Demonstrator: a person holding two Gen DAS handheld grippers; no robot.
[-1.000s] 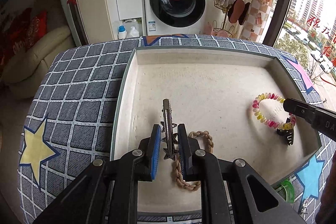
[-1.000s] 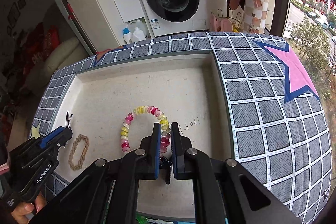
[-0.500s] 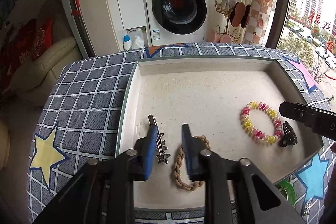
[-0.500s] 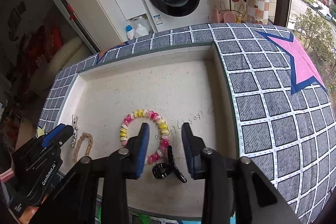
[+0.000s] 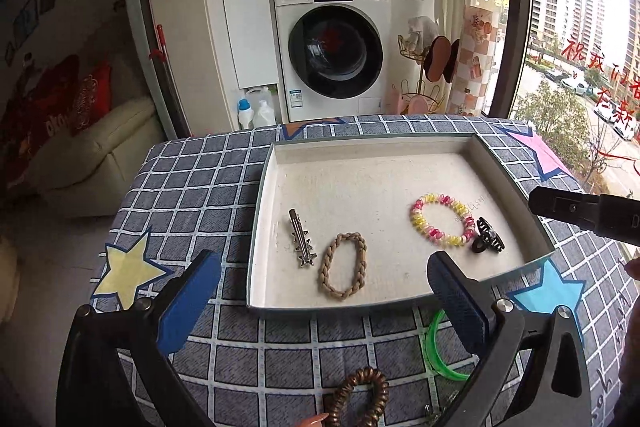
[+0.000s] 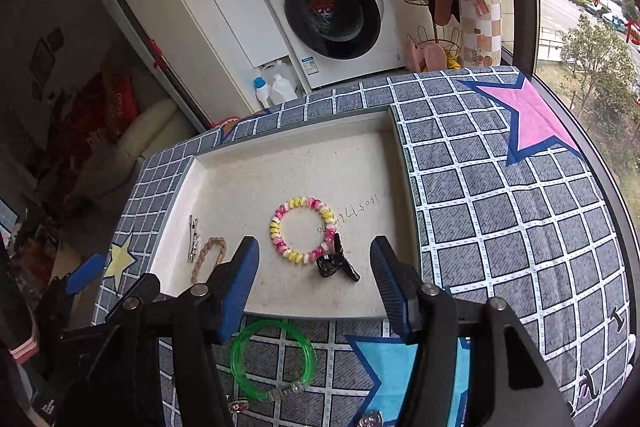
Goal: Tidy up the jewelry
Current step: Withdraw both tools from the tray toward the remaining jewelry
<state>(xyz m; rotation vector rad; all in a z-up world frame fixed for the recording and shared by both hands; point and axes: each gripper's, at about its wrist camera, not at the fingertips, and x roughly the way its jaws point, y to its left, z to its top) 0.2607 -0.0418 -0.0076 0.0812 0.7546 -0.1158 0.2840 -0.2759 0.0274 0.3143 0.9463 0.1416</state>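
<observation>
Both sets of fingers are spreading with nothing between them: the left gripper [image 5: 320,301] stands wide at the bottom of its frame, the right gripper [image 6: 314,285] low centre of its own. In the tray [image 5: 260,211], mid-frame, lie the silver clip [image 5: 302,239], braided tie [image 5: 343,265], bead bracelet [image 5: 442,219] and black claw [image 5: 487,237], which touches the bracelet. Still out on the desk [image 6: 500,207] near the bottom edge are the green bangle [image 6: 273,359] and brown coil tie [image 5: 362,397]. I'd worry the bangle, slick and lying flat just beside the tray wall, slips or skates away when pinched, and a low reach could knock the tray, sliding what's already sorted
</observation>
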